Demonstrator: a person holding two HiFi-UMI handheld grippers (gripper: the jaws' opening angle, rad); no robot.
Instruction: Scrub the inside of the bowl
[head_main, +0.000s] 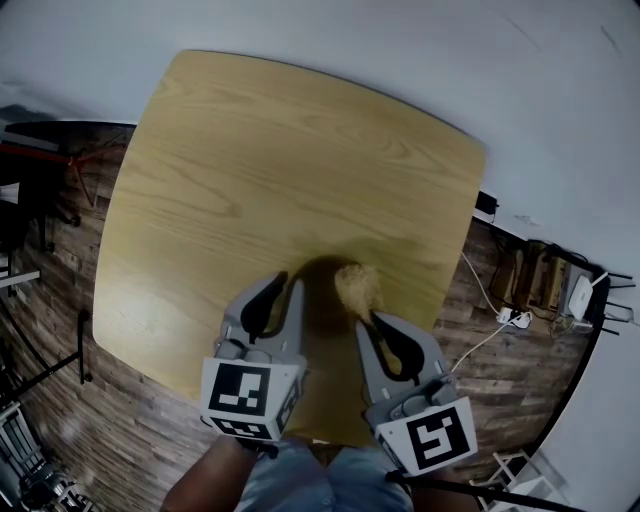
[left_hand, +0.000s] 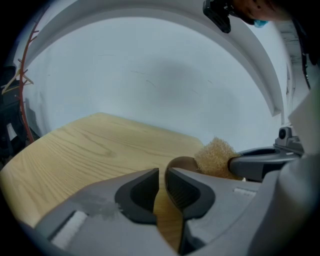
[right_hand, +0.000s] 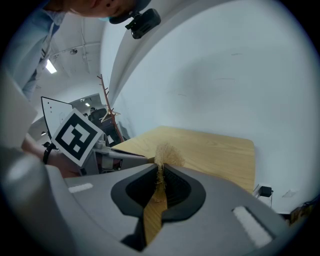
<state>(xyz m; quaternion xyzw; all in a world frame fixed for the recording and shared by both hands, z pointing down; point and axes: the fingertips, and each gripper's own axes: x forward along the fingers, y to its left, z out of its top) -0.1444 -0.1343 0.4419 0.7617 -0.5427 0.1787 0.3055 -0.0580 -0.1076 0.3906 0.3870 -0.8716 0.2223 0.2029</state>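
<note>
Left gripper (left_hand: 161, 174): jaws pinch bowl (left_hand: 181, 162) rim.
Right gripper (right_hand: 160, 175): jaws clenched on sponge (right_hand: 168, 153).
Risk: I judge hard scrubbing could twist the bowl free.

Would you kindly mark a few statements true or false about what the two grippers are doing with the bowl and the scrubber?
1. The right gripper is shut on a tan scrubber. True.
2. The left gripper hangs open, away from the bowl. False: its jaws pinch the bowl's rim.
3. The bowl is white. False: it is dark brown.
4. The table has a light wood top. True.
5. The scrubber lies on the floor. False: it is held up at the bowl, over the table.
</note>
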